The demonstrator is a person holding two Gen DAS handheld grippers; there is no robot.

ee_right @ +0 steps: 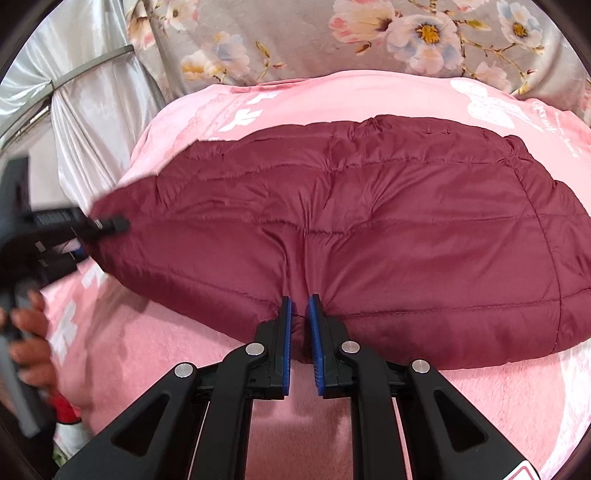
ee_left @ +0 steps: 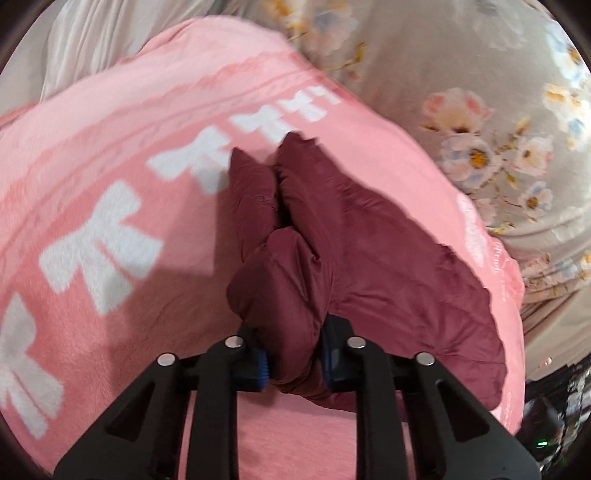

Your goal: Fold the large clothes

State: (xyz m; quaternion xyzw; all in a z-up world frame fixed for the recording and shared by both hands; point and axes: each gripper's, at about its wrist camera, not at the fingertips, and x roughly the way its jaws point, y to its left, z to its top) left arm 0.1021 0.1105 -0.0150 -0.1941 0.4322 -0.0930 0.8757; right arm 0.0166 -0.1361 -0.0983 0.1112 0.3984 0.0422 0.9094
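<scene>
The left gripper (ee_left: 293, 363), black-framed with blue ribbed pads, is clamped on a bunched end of the dark maroon quilted puffer jacket (ee_left: 354, 266); the padded fabric is squeezed between both pads and bulges out above them. In the right wrist view the same gripper (ee_right: 110, 223) is seen at the jacket's left tip, gripped by a person's hand (ee_right: 31, 347) at the frame's left edge.

The right gripper (ee_right: 300, 306) is pinched on the near hem of the jacket (ee_right: 369, 229), its jaws drawn almost together with a thin fold of fabric caught between the pad tips, and creases are seen radiating from that point.

The jacket is spread broadly across a pink fleece blanket patterned with white bows (ee_right: 155, 354), its quilted panels lying mostly flat, with the left end drawn up by the left gripper. In the left wrist view the blanket (ee_left: 110, 184) is blurred.

Beyond the blanket, a grey bed sheet printed with pale flowers (ee_right: 406, 33) is visible, and a silvery satin curtain (ee_right: 92, 110) is seen hanging at the upper left.
</scene>
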